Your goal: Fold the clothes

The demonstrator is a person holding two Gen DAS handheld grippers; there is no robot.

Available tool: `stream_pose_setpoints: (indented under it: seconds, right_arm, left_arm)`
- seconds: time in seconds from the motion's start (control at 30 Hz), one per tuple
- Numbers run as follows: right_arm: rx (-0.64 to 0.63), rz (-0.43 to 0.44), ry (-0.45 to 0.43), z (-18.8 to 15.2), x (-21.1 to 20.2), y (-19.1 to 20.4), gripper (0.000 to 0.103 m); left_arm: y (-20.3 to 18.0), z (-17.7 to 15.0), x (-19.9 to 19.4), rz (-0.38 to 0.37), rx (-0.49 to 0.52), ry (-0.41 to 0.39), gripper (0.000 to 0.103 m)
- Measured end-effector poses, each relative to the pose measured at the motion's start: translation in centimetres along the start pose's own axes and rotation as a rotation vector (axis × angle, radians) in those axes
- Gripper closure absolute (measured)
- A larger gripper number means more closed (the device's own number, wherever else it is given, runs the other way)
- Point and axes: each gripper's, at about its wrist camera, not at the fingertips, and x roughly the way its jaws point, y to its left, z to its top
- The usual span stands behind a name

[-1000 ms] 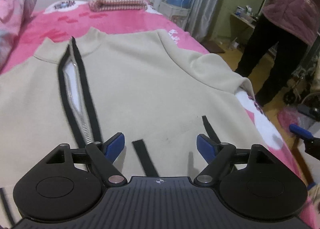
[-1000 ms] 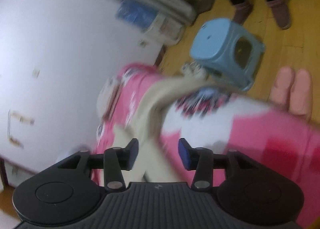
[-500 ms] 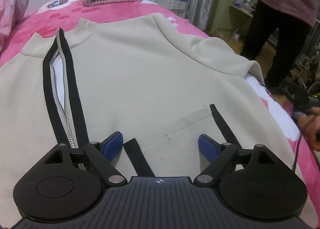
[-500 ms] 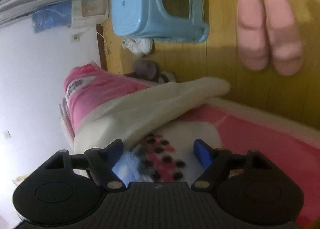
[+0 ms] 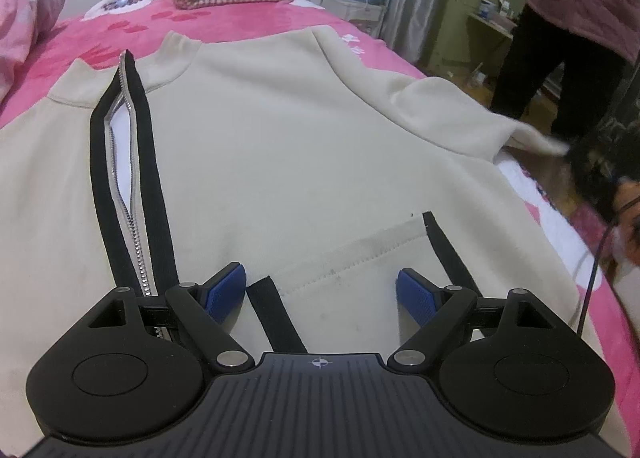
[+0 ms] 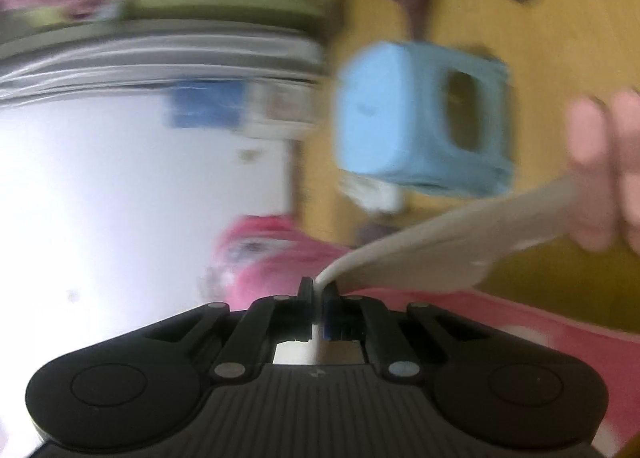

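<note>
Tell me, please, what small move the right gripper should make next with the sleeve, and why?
Probably carry the sleeve inward across the jacket body. The right gripper is shut on the cream sleeve, which hangs past the bed edge over the floor, while the jacket lies flat and the left gripper is open above its hem.

right gripper (image 6: 319, 298) — was open, now clamped | sleeve (image 6: 452, 242) — pinched
</note>
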Motion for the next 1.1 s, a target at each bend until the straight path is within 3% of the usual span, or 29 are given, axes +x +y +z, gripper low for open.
stream_pose_setpoints:
  seconds: [0.1, 0.23, 0.4, 0.5, 0.6, 0.7, 0.87, 0.93, 1.0, 1.1]
  right_arm:
    - [-0.122, 0.131, 0.011, -1.1, -1.3, 4.8, 0.098]
    - [-0.35, 0.262, 0.111, -4.9, -2.1, 12.1, 0.098]
    - [-0.762, 0.298, 0.335, -13.4, -2.1, 19.8, 0.098]
    - [-0.976, 0.283, 0.456, -19.2, -1.9, 21.7, 0.098]
    - [-1.142, 0.237, 0.572, -25.3, -1.1, 21.3, 0.098]
    - [-1.323, 0.136, 0.673, -30.9, -0.4, 19.2, 0.098]
    - [-1.561, -0.076, 0.796, -38.4, -1.4, 13.5, 0.093]
    - [-1.582, -0.193, 0.818, -39.7, -1.0, 11.9, 0.08]
    - [-1.533, -0.247, 0.812, -39.8, -1.1, 11.5, 0.064]
    - [-1.428, -0.215, 0.772, -37.9, -2.9, 12.4, 0.06]
  left_arm:
    - [0.4, 0.2, 0.0, -0.018, -0.014, 0.007, 0.019]
    - [0.8, 0.6, 0.0, -0.044, -0.022, 0.023, 0.019]
    - [2.8, 1.8, -1.3, -0.104, -0.098, 0.045, 0.02]
    - [5.2, 2.1, -4.0, -0.105, -0.158, 0.002, 0.02]
    - [8.8, 1.8, -6.7, -0.089, -0.266, -0.011, 0.02]
    - [12.1, 0.9, -9.3, -0.074, -0.369, -0.033, 0.02]
    - [14.6, -0.3, -12.0, -0.034, -0.415, -0.055, 0.02]
    - [14.6, -0.2, -12.9, -0.026, -0.392, -0.062, 0.021]
    - [14.3, 0.6, -14.1, -0.009, -0.334, -0.093, 0.021]
    - [13.5, 2.3, -16.3, 0.037, -0.215, -0.165, 0.02]
